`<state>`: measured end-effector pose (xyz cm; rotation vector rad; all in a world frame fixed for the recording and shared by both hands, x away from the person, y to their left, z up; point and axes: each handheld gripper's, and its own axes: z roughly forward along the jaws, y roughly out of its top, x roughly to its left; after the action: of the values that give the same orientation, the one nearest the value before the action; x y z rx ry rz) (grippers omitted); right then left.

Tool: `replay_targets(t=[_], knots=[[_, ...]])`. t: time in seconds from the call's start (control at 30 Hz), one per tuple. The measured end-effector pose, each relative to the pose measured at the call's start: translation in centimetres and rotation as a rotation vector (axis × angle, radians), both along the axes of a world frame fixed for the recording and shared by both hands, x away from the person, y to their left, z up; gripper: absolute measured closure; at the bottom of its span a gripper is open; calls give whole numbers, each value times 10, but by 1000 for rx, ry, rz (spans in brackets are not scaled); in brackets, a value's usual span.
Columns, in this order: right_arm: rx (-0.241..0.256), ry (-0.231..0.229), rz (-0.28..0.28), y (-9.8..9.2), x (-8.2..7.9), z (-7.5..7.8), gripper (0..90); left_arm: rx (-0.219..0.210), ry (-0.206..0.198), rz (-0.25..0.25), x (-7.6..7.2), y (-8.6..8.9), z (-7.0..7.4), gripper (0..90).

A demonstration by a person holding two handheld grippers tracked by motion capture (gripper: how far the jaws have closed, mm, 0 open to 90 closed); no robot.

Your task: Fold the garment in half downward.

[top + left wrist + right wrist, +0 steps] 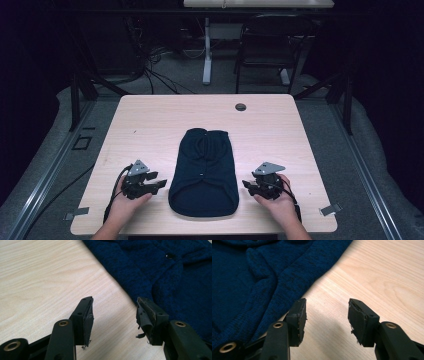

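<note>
Flat on the pale wooden worktop [150, 120], centred between both hands: a dark navy knitted garment [204, 172], collar end away from the person, wide hem toward the near edge. Left tongs [156, 184] just beside its left edge, near the lower corner, jaws spread with bare wood between them and nothing gripped. Right tongs [248, 186] mirrored at the right edge, likewise spread and empty. From the left gripper view, left tongs [114, 312] low over the wood, one jaw at the fabric's border, the cloth [160, 277] running off up and away, a small dark snap button [169, 256] on its front. From the right gripper view, right tongs [327, 312] over bare wood, the near jaw against the knit edge [262, 285], though whether touching cannot be told.

Judged as the approach before a first grasp, probably for folding or lifting (nothing pinched yet, the cloth undisturbed). Next move likely calls for sliding each lower jaw under the hem edge, closing on a firm fold of knit on both sides at matching heights, then lifting evenly. Worth minding: loose knit slipping from a shallow pinch, and uneven grips skewing the fold.
</note>
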<state>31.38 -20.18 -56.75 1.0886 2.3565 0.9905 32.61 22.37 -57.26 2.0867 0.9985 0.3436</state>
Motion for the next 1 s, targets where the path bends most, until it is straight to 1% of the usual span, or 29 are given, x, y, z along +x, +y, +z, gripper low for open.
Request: replay_targets(t=[0.07,0.1,0.13,0.17,0.23,0.27,0.33,0.37,0.4,0.43,0.5,0.53,0.57,0.67,0.77,0.87,0.9,0.93,1.0], knots=[[-1,5,1,1,0,0,481,-5,4,6,0,0,0,478],[2,12,12,1,0,0,475,2,2,0,0,0,0,478],[11,14,20,2,0,-1,473,2,2,-1,0,0,0,478],[8,19,31,2,0,-1,465,-1,4,-3,0,0,0,479],[-4,31,65,5,0,0,463,-18,13,-15,1,1,1,482],[-1,37,80,6,0,1,463,-22,17,-22,1,1,2,483],[-11,58,117,9,1,4,463,-17,27,-40,3,1,2,483],[-23,56,120,10,1,6,465,-14,27,-44,4,1,3,483],[-37,43,131,12,2,9,473,-10,33,-43,5,1,3,485],[-40,45,135,13,3,11,476,-17,42,-40,7,1,5,486],[-48,49,147,15,6,16,483,-28,37,-38,11,1,8,488],[-53,43,146,16,8,18,488,-36,39,-33,13,1,11,489],[-63,45,151,16,12,20,495,-35,36,-36,15,0,14,489],[-94,43,156,17,20,25,493,-16,22,-52,20,-4,21,489],[-93,48,154,19,28,32,481,7,14,-70,26,-11,27,486],[-81,52,158,20,38,42,465,6,15,-95,34,-18,34,484],[-68,54,155,21,41,45,457,4,17,-105,37,-21,36,485],[-62,67,158,22,44,48,453,12,19,-114,40,-24,38,485],[-67,70,167,25,51,54,445,25,13,-134,47,-29,44,511]])
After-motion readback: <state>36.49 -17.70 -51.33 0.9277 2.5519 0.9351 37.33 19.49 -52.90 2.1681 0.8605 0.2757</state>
